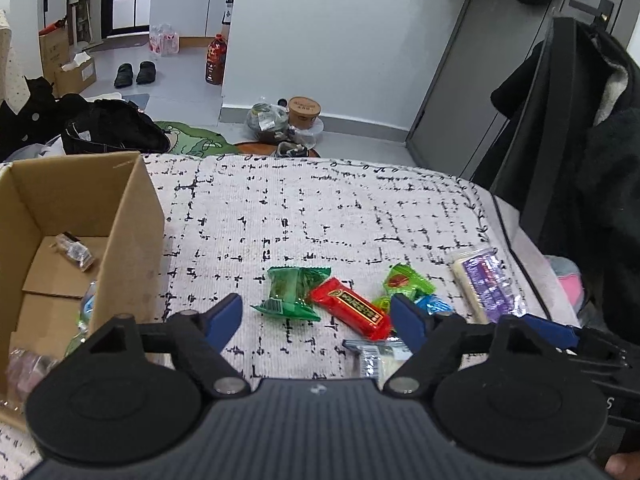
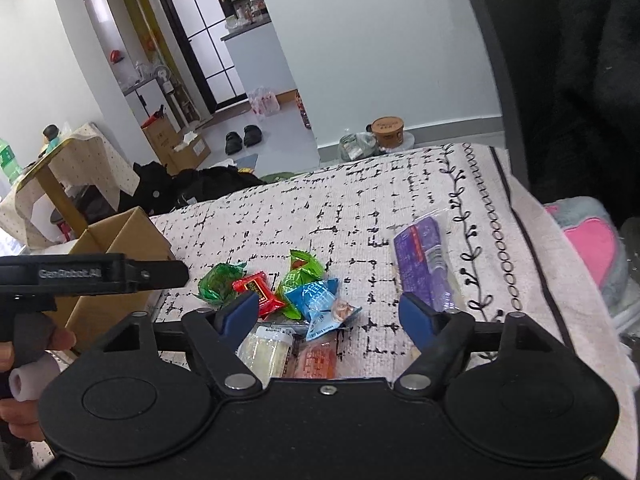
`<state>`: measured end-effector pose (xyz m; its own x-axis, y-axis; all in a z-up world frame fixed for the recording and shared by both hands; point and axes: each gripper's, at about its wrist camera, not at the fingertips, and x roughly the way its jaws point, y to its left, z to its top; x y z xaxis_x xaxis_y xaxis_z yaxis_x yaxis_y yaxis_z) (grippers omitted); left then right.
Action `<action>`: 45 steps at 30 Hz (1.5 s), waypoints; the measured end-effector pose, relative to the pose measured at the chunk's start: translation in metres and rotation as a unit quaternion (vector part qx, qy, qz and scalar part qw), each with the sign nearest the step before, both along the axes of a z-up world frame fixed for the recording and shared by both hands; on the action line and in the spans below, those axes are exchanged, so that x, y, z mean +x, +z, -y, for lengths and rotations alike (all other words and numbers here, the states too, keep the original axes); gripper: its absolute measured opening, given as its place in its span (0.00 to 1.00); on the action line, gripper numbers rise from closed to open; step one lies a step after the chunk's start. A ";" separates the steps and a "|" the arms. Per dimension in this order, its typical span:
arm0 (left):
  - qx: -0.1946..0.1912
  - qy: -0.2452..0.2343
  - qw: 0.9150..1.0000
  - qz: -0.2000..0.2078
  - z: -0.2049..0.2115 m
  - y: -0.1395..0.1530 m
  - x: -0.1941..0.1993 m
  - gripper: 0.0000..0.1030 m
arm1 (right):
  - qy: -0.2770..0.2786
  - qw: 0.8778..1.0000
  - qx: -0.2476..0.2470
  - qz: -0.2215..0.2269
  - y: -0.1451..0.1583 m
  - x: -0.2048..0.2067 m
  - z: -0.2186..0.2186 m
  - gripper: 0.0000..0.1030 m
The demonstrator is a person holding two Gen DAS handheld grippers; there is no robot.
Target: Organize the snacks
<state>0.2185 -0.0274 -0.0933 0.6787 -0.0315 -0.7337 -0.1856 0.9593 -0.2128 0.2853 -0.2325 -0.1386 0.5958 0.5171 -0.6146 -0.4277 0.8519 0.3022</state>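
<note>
The left gripper (image 1: 316, 314) is held low over a white woven cloth with black broken-line checks (image 1: 320, 216), its blue-padded jaws spread wide with nothing between them but snacks lying on the cloth. Just under its right jaw a silver-and-clear packet of pale bars (image 1: 376, 356) is seen, and between the jaws, towards the right one, a red oblong wrapper with gold lettering (image 1: 352, 312) lies aslant. Touching it on the left is a dark green crinkled sachet (image 1: 292, 294). Beyond the right jaw a light green sweet wrapper with a red spot (image 1: 406, 284) and a blue packet (image 1: 432, 304) are partly hidden. Further right a long purple-and-clear pack of pale wafers (image 1: 484, 284) is laid. Left of the left jaw an open brown cardboard box (image 1: 132, 216) stands on the cloth, with a small clear packet with dark contents (image 1: 74, 250) on its floor and other wrappers at its near end.

The right gripper (image 2: 326, 318) is likewise held with jaws wide apart and empty. Closest between them an orange-red packet (image 2: 318, 362) is seen, with the pale bars (image 2: 266, 350) beside the left jaw. The blue packet (image 2: 320, 306) lies further on between the jaws, and the purple pack (image 2: 424, 260) stretches beyond the right jaw.
</note>
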 end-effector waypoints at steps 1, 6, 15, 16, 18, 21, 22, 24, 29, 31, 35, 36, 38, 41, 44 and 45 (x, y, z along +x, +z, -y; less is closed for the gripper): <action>-0.001 0.000 1.000 -0.002 -0.001 -0.003 0.003 0.72 | 0.002 1.000 0.000 -0.002 -0.002 0.002 -0.002 0.71; -0.001 0.004 1.000 -0.012 -0.008 -0.016 0.012 0.66 | 0.011 1.000 -0.015 -0.010 -0.010 0.011 -0.013 0.66; 0.000 0.013 1.000 -0.022 -0.013 -0.035 0.031 0.61 | 0.024 0.999 -0.034 -0.015 -0.020 0.022 -0.029 0.59; 0.000 0.014 1.000 -0.023 -0.014 -0.037 0.033 0.60 | 0.025 0.999 -0.037 -0.016 -0.021 0.023 -0.030 0.56; 0.001 0.017 0.999 -0.027 -0.014 -0.042 0.037 0.57 | 0.025 0.999 -0.044 -0.021 -0.025 0.026 -0.033 0.53; 0.000 0.022 0.999 -0.038 -0.013 -0.051 0.041 0.51 | 0.021 0.998 -0.060 -0.029 -0.032 0.029 -0.037 0.48; -0.001 0.024 0.999 -0.040 -0.012 -0.054 0.041 0.48 | 0.019 0.998 -0.061 -0.029 -0.033 0.029 -0.038 0.47; -0.005 0.025 0.999 -0.039 -0.012 -0.057 0.041 0.43 | 0.015 0.998 -0.060 -0.027 -0.035 0.029 -0.038 0.43; -0.001 0.030 0.999 -0.029 -0.011 -0.050 0.036 0.32 | 0.014 0.998 -0.063 -0.022 -0.031 0.025 -0.041 0.25; -0.005 0.031 0.999 -0.028 -0.012 -0.047 0.034 0.32 | 0.011 0.998 -0.060 -0.022 -0.028 0.024 -0.041 0.24; -0.002 0.029 0.999 -0.024 -0.013 -0.040 0.025 0.32 | 0.001 0.999 -0.048 -0.021 -0.027 0.021 -0.038 0.23; -0.001 0.030 0.999 -0.024 -0.014 -0.039 0.023 0.32 | -0.002 0.999 -0.044 -0.021 -0.026 0.020 -0.036 0.23; -0.002 0.034 0.999 -0.025 -0.015 -0.036 0.019 0.32 | -0.009 0.999 -0.035 -0.023 -0.026 0.018 -0.035 0.23; -0.008 0.041 0.999 -0.023 -0.015 -0.030 0.011 0.32 | -0.009 0.999 -0.030 -0.023 -0.021 0.015 -0.032 0.23; -0.010 0.042 0.999 -0.019 -0.013 -0.024 0.005 0.32 | -0.013 1.000 -0.014 -0.016 -0.014 0.014 -0.031 0.23; -0.012 0.042 0.999 -0.017 -0.013 -0.022 0.003 0.32 | -0.015 1.000 -0.007 -0.015 -0.012 0.015 -0.031 0.23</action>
<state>0.2214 -0.0146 -0.1152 0.6548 0.0075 -0.7557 -0.2733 0.9346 -0.2276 0.3002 -0.2011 -0.1507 0.5929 0.4900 -0.6390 -0.3922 0.8688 0.3023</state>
